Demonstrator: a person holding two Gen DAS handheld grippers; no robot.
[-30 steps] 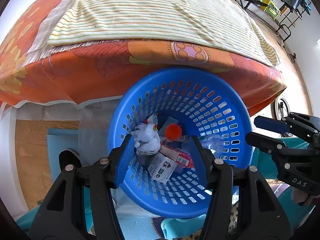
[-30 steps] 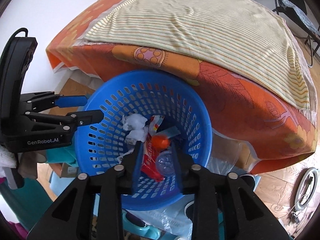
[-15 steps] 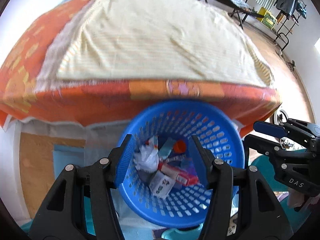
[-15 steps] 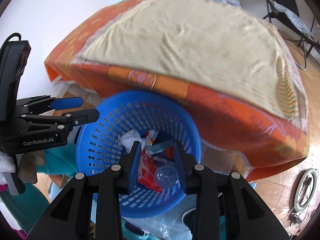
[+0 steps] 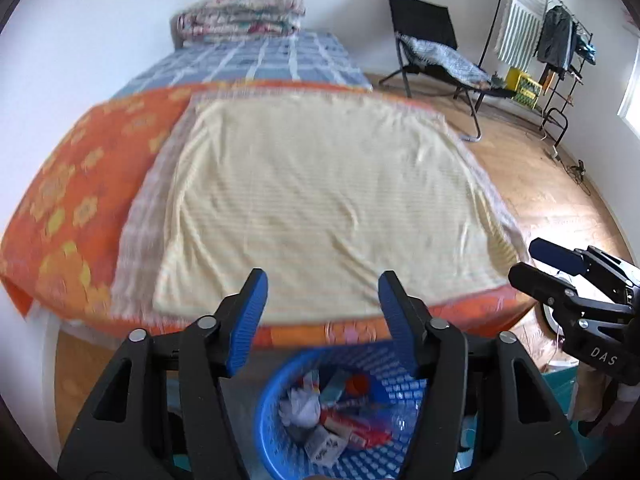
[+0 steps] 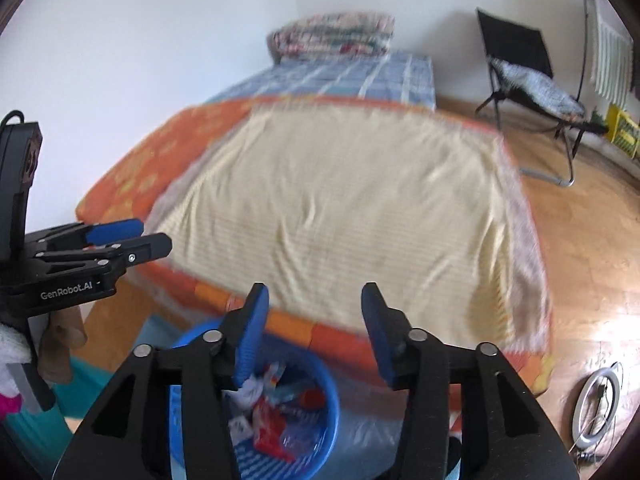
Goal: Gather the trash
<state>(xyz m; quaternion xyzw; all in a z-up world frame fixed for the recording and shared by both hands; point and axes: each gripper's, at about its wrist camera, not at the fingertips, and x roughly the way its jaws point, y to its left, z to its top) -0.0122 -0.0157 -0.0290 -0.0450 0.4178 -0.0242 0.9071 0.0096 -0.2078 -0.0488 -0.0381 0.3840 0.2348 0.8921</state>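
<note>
Bed (image 5: pixel 80 208): low, broad, draped in orange cloth with yellow flower print; pale yellow striped sheet (image 5: pixel 320 208) spread flat on top, softly wrinkled, blurred. Farther half covered in blue-and-white check (image 5: pixel 260 60); folded floral quilt (image 5: pixel 240 16) stacked at the wall end.

Wooden floor (image 5: pixel 540 184), warm, glossy. Black folding chair (image 5: pixel 432 44) with patterned grey cushion by the far wall. Clothes rack (image 5: pixel 560 40) at far right, striped cloth and dark garment hanging. White ring-shaped object (image 6: pixel 596 404) lying on floor at lower right of right wrist view.

Blue basket (image 5: pixel 404 460): round, plastic, perforated wall, on floor at foot of bed, low in both views. Trash (image 5: pixel 340 412) piled inside: crumpled white paper, red-and-white packaging, small printed carton, clear crinkled plastic, orange round piece. Print too blurred to read.

Left gripper (image 5: pixel 322 316): black frame, ribbed blue pads; jaws opening, roughly halfway apart, nothing between them. Angled downward, above basket's near side. "GenRobot.AI" lettered on its body in right wrist view.

Right gripper (image 6: pixel 314 328): same build; jaws opening, moderate gap, nothing held. Tilted downward over basket. "DAS" on its side in left wrist view. Side by side, well above the trash.
</note>
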